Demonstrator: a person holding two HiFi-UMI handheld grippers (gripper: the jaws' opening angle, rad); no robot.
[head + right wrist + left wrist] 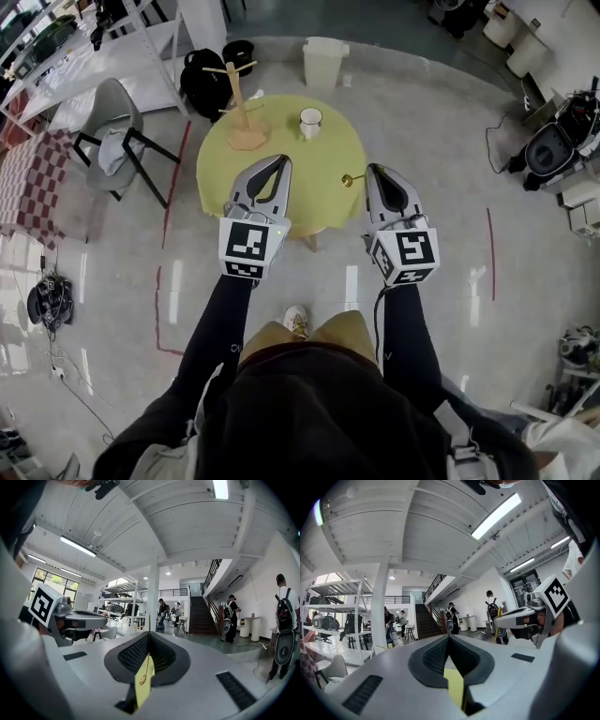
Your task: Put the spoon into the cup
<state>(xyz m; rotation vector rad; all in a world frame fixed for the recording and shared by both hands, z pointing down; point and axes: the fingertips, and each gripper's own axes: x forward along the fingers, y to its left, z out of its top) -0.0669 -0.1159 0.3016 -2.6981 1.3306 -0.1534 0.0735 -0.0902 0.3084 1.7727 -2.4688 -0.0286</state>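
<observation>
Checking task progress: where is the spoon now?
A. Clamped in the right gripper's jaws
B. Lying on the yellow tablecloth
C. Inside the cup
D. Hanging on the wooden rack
A: the gold spoon sticks out from the shut jaws of the right gripper, apart from the white cup.

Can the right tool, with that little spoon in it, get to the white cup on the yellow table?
Probably yes: bare tablecloth lies between the right tool, shut on the spoon, and the cup; the wooden rack stands off to the left.
</observation>
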